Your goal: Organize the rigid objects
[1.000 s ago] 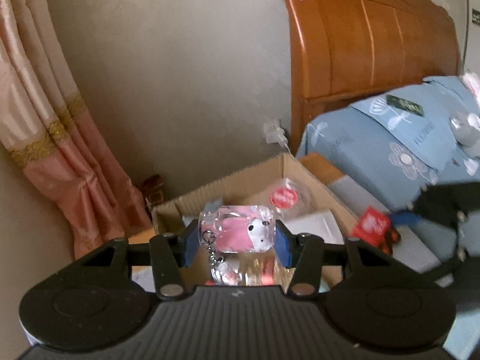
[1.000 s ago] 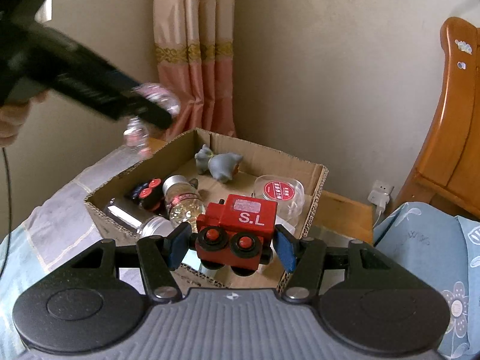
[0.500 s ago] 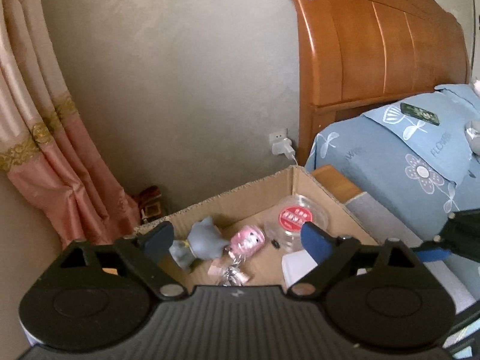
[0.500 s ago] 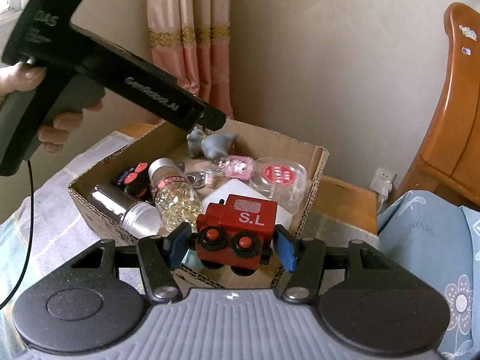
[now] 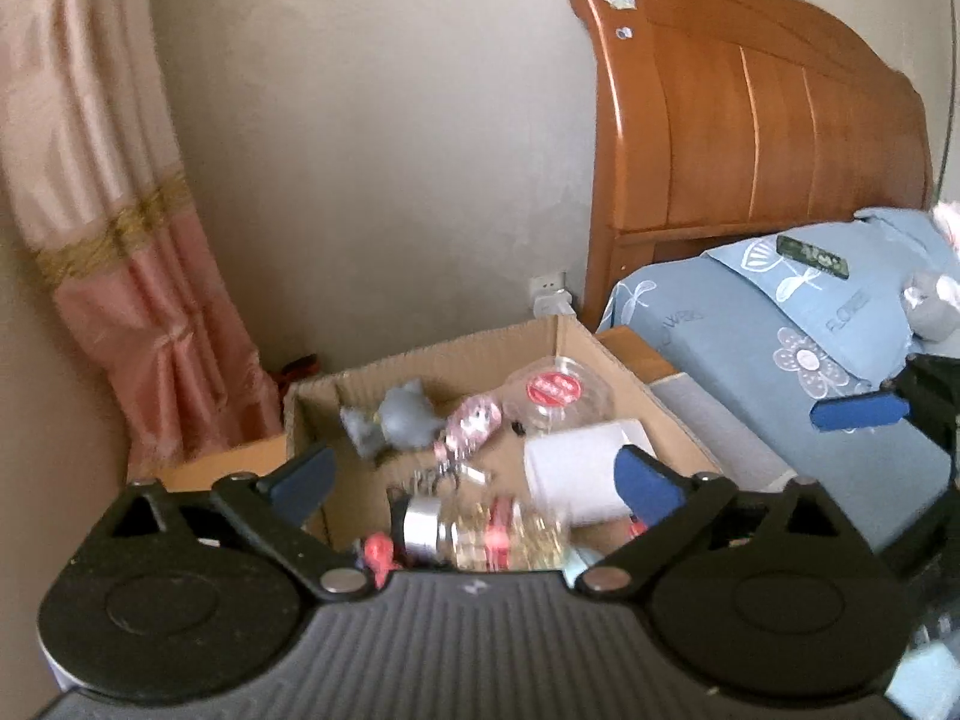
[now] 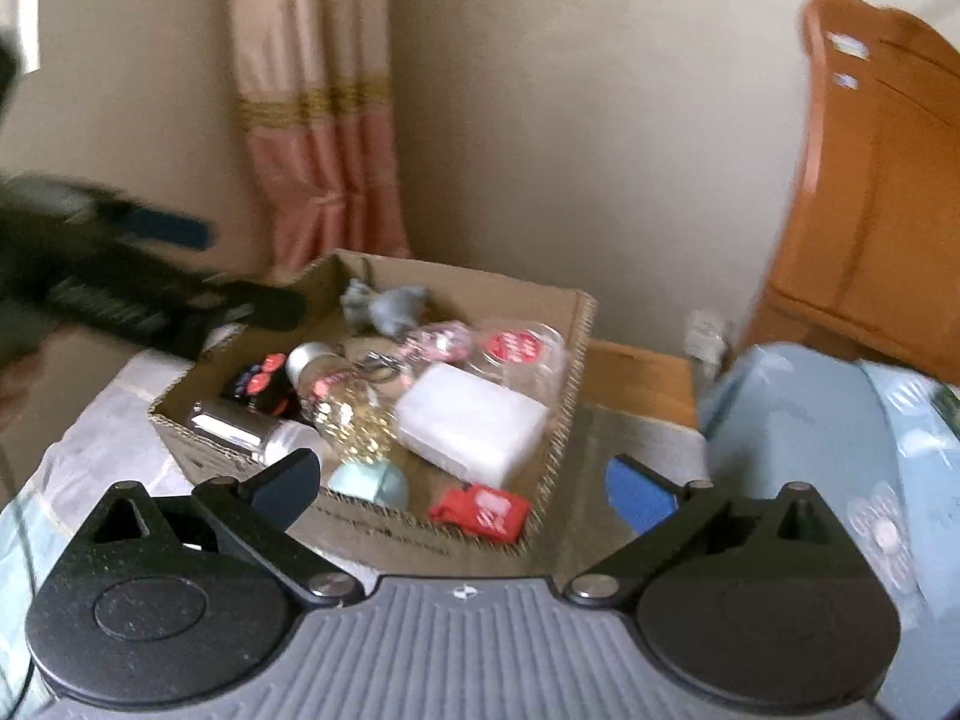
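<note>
A cardboard box (image 6: 384, 534) holds several items. The red toy train (image 6: 480, 510) lies on its side in the near right corner, below my right gripper (image 6: 465, 480), whose jaws are opening with nothing between them. The pink keychain (image 5: 474, 420) rests beside a grey figurine (image 5: 396, 420) and a clear tub with a red label (image 5: 552, 390). My left gripper (image 5: 474, 471) hangs over the box (image 5: 432, 360), its jaws opening and empty. A white block (image 6: 474, 420), a bead bottle (image 6: 348, 402) and a silver cylinder (image 6: 240, 426) are also inside.
A bed with blue flowered bedding (image 5: 780, 324) and a wooden headboard (image 5: 750, 138) stands to the right. A pink curtain (image 5: 132, 276) hangs at the left. A wall socket (image 5: 549, 291) sits behind the box. The box rests on a cloth-covered surface (image 6: 96, 444).
My left gripper let go of the pink keychain, which now lies in the box. My right gripper released the red train, which dropped into the box's near corner. Both jaws spread wide.
</note>
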### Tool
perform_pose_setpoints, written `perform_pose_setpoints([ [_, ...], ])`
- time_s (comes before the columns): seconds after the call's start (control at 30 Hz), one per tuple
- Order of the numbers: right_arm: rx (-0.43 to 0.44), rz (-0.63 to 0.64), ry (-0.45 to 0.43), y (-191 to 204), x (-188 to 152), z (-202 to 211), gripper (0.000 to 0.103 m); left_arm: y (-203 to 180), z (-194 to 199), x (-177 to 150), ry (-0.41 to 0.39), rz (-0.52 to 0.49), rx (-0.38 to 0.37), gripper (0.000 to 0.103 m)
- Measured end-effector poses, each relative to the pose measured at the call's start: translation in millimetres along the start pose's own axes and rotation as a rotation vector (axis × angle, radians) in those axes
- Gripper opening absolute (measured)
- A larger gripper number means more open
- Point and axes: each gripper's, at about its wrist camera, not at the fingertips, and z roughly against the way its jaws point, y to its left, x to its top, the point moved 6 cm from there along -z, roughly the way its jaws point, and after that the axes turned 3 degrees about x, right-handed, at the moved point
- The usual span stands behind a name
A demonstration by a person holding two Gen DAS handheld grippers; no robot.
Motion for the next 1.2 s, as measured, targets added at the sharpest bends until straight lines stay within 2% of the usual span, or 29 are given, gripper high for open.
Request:
perform_pose_setpoints([
  [0.2,-0.131,-0.105,0.041,2,-19,23,0.103,-6,43,-42,-0.001,0.093,0.08,0.101],
  [0.3,-0.135,-0.168,0.05,9,-35,33,0.103,-8,61,-62,-0.006,0.166,0.101,0.101],
  [0.43,-0.16,-0.207,0.053,19,-52,50,0.103,-9,74,-84,0.039,0.231,0.144,0.101],
  [0.53,-0.174,-0.211,0.051,24,-60,59,0.103,-16,81,-93,0.072,0.207,0.165,0.101],
  [0.77,-0.156,-0.213,0.057,35,-70,73,0.103,-22,103,-97,0.072,0.177,0.197,0.101],
  [0.9,-0.158,-0.209,0.034,38,-66,81,0.103,-21,110,-97,0.066,0.165,0.243,0.101],
  [1.2,-0.148,-0.196,0.03,43,-64,83,0.103,-20,114,-98,0.07,0.175,0.249,0.101],
])
